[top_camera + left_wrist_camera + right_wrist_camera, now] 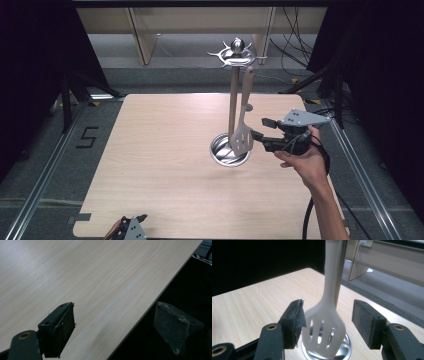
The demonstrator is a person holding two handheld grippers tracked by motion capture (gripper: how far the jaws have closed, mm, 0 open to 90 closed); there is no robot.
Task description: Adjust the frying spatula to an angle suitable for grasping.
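A pale slotted spatula (242, 134) hangs from the spiked crown of a metal utensil stand (233, 100) near the far middle of the wooden desk (150, 165). Its slotted blade dangles just above the stand's round steel base (222, 150), beside the upright pole.

The right gripper (260, 129) reaches in level from the right, held in the person's hand (305, 160). In the right gripper view, the spatula's blade (324, 335) sits between the two black fingers (293, 322): it lies very close to the left pad, and whether they touch I cannot tell, while a clear gap separates it from the right pad. The fingers are spread apart, not clamping the blade.

The left gripper (131, 227) rests at the desk's near edge, well apart from the stand. Its fingers (58, 332) are released wide, with bare desk (100, 277) between them.
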